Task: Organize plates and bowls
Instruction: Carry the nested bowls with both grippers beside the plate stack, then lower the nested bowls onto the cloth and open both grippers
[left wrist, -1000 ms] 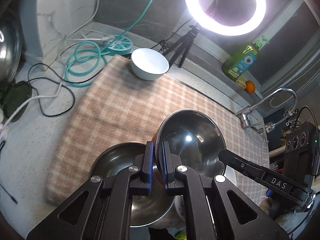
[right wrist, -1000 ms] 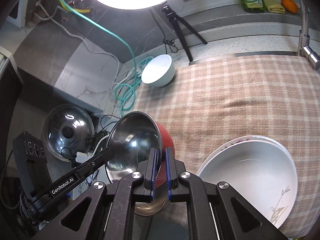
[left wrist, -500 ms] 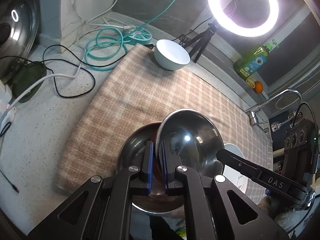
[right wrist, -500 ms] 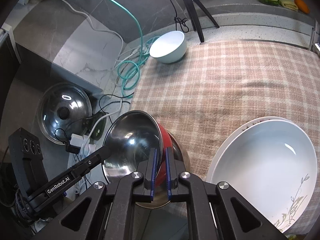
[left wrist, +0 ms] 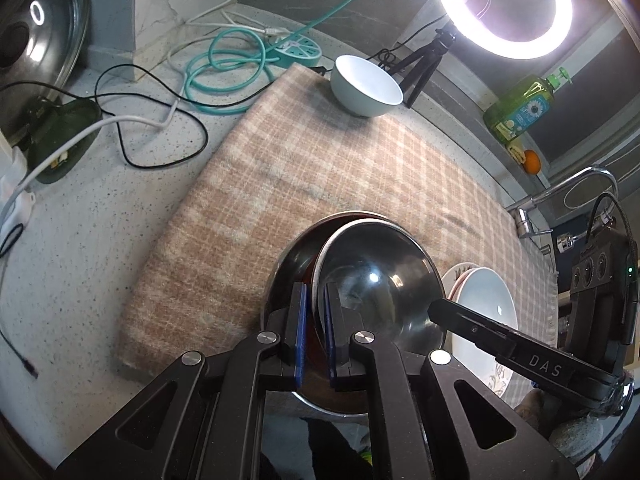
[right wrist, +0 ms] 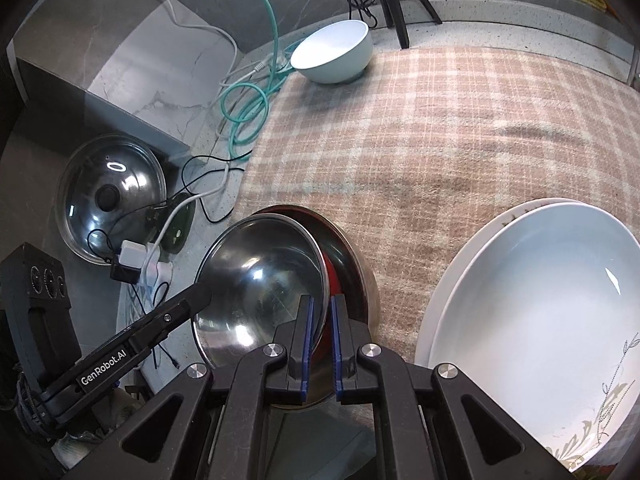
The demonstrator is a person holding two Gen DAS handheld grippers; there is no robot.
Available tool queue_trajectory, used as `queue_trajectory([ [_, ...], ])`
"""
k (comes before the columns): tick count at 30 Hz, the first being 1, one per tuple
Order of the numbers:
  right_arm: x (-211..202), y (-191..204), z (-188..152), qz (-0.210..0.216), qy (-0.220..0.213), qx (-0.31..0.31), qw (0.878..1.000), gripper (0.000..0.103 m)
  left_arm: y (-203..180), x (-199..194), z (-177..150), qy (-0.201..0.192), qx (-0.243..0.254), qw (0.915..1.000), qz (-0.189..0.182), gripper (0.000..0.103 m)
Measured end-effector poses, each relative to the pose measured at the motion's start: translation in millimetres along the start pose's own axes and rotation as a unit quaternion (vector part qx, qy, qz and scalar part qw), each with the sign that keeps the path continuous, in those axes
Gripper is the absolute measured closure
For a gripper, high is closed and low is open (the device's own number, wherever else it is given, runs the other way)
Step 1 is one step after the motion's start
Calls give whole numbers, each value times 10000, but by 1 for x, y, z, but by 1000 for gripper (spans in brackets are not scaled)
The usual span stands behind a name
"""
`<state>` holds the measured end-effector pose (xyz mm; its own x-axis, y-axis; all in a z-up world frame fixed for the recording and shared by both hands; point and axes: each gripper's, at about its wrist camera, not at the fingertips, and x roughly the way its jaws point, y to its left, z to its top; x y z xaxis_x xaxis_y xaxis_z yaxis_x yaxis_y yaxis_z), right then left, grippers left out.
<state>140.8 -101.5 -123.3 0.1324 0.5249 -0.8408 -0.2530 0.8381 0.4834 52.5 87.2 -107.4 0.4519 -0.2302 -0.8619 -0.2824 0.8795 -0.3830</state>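
Note:
A steel bowl with a red outside point(left wrist: 376, 280) point(right wrist: 260, 276) hangs tilted between both grippers. My left gripper point(left wrist: 315, 288) is shut on its near rim. My right gripper point(right wrist: 322, 300) is shut on the opposite rim, and one of its fingers point(left wrist: 452, 314) shows in the left wrist view. The held bowl sits partly inside a larger steel bowl point(left wrist: 290, 256) point(right wrist: 362, 268) that rests on the plaid cloth point(left wrist: 320, 168). Stacked white plates point(right wrist: 540, 300) point(left wrist: 486, 312) lie beside it. A pale blue bowl point(left wrist: 366, 88) point(right wrist: 332, 56) stands at the cloth's far corner.
A glass pot lid point(right wrist: 108, 196) leans at the left, with a plug and cables near it. A teal cord coil point(left wrist: 224, 64) lies on the speckled counter. A ring light point(left wrist: 504, 4) on a tripod, a green soap bottle point(left wrist: 520, 108) and a faucet point(left wrist: 560, 196) line the back.
Both grippers have sunk with the red-sided bowl and carried it over the larger steel bowl, so it now nests partly in it. Both grips stay shut.

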Motion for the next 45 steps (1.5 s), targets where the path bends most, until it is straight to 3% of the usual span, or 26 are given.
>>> queue_trajectory([
  [23,16,4,1,-253,150,-203,9994,95,4,17,-4,169,142,9995,229,97],
  [45,19,10,3,-431,219,-492,9976,93,5,20,-3,246,257,9992,161,97],
])
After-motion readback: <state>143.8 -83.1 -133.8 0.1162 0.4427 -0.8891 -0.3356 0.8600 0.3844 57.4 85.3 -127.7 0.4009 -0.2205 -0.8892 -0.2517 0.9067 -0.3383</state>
